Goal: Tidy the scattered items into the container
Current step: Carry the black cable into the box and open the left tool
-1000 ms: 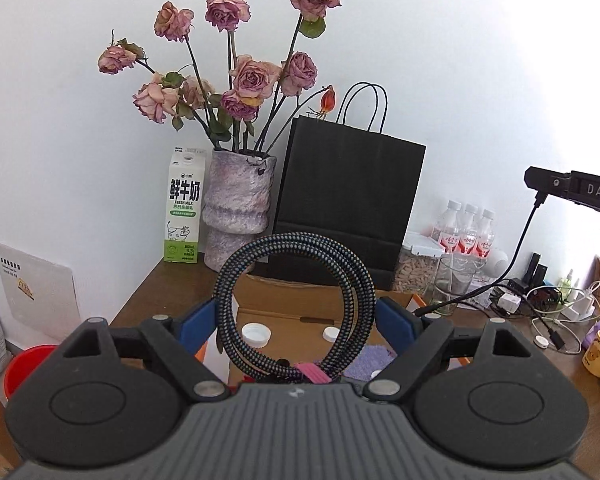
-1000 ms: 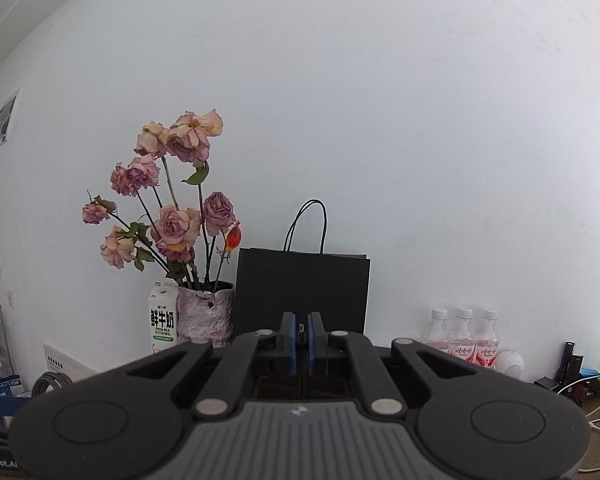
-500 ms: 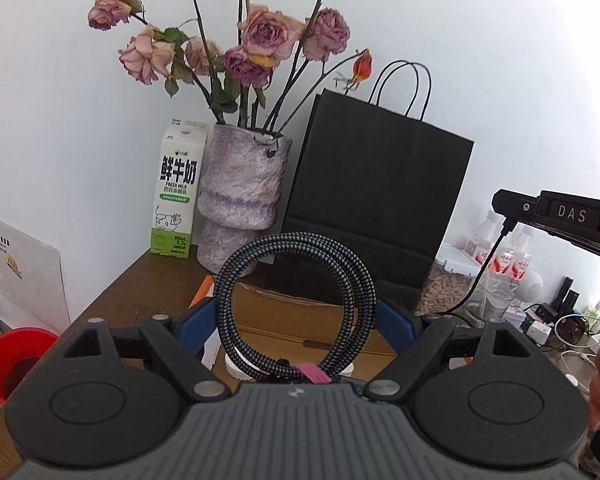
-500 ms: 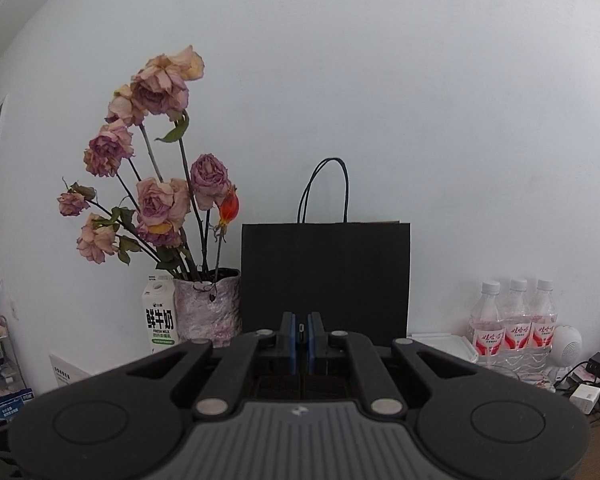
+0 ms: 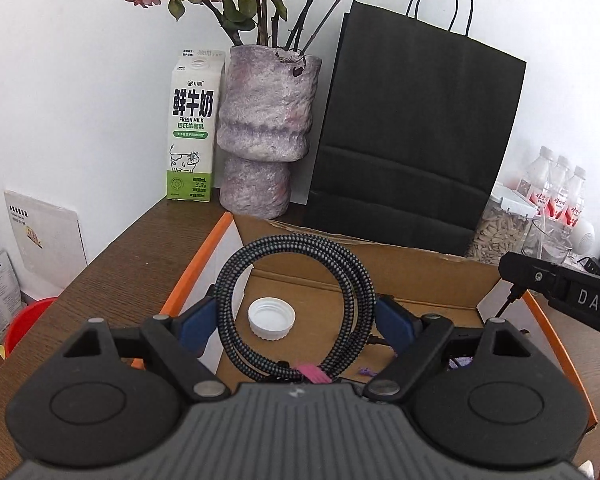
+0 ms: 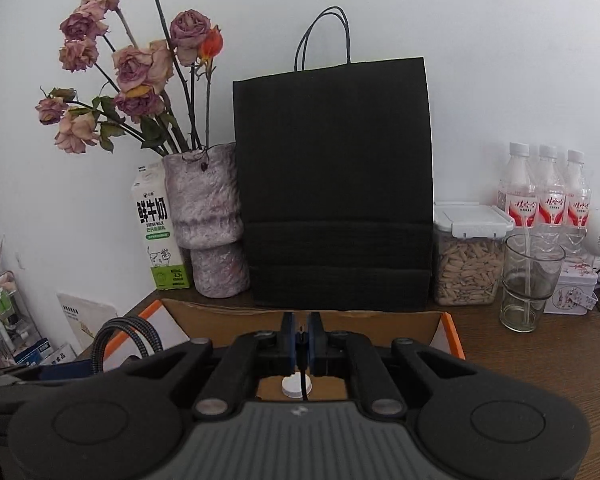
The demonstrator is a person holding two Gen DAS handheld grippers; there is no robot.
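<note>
Cable coil (image 5: pixel 296 308), braided black and grey and bound by a pink tie at its bottom, stands upright as a ring between the blue pads of the left gripper (image 5: pixel 296 320); its jaws are wide and press the ring from both sides, so they are grasping it; the ring hangs over the cardboard box (image 5: pixel 380 256) with orange edges, which is the container, and the box floor lies straight below and a little ahead of the jaws; I judge the next move is only to lower and release. The right gripper (image 6: pixel 300 340) has its jaws nearly together, clenched on a thin dark cord end (image 6: pixel 300 360) that hangs down from them, also above the box; whether this cord belongs to the coil I cannot tell. The left hand is the nearer one to the coil. Count: one coil, one box, two white bottle caps inside it if both views are joined, namely a bottle cap (image 5: pixel 271 317) in the left view and a second cap (image 6: pixel 296 386) in the right view, though they may be the same one; on the bench (image 5: pixel 132 264) behind stand one milk carton (image 5: pixel 192 128), one vase (image 5: pixel 264 132), one black paper bag (image 5: pixel 412 140), three water bottles (image 6: pixel 548 192).
</note>
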